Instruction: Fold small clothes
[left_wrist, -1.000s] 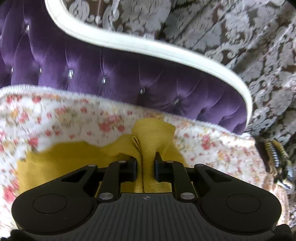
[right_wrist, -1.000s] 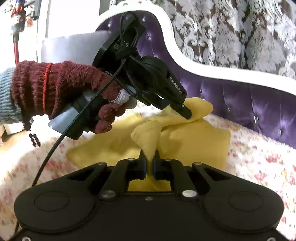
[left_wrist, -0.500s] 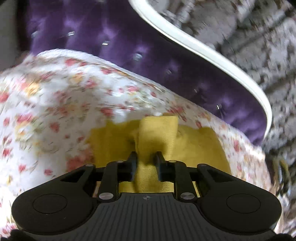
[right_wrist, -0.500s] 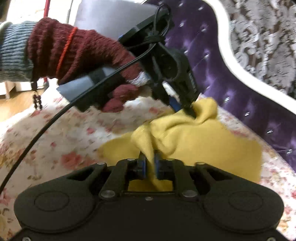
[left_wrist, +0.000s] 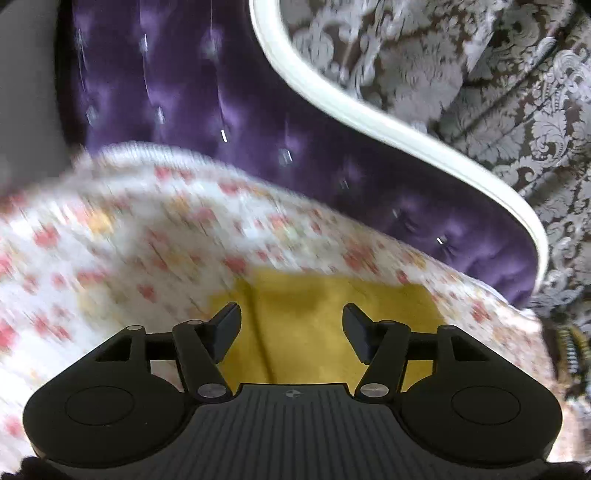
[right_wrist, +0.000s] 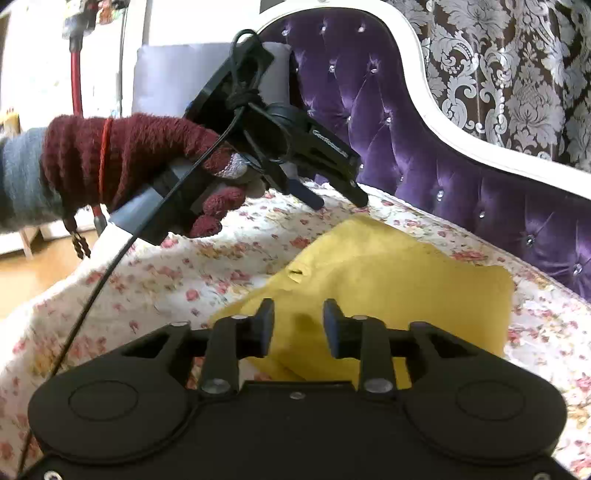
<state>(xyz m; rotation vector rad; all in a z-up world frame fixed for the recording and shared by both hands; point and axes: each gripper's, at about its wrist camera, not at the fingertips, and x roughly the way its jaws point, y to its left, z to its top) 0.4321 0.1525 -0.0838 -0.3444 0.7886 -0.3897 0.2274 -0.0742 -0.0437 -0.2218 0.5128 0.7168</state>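
A small yellow garment (right_wrist: 388, 284) lies folded flat on the floral bedspread (right_wrist: 166, 280). It also shows in the left wrist view (left_wrist: 317, 317), which is blurred. My right gripper (right_wrist: 298, 325) is open and empty, just above the garment's near edge. My left gripper (left_wrist: 291, 325) is open and empty above the cloth. In the right wrist view the left gripper (right_wrist: 340, 199) hangs above the garment's far corner, held by a hand in a maroon glove (right_wrist: 129, 158), clear of the cloth.
A purple tufted headboard (right_wrist: 424, 155) with a white frame (right_wrist: 461, 133) runs behind the bed, patterned curtain (right_wrist: 517, 74) beyond. A black cable (right_wrist: 110, 266) trails from the left gripper. A grey pillow (right_wrist: 173, 77) stands at the back left.
Both grippers were shut on bunched yellow cloth; both have opened and let go. The garment now lies flat, and the left gripper has lifted off it.
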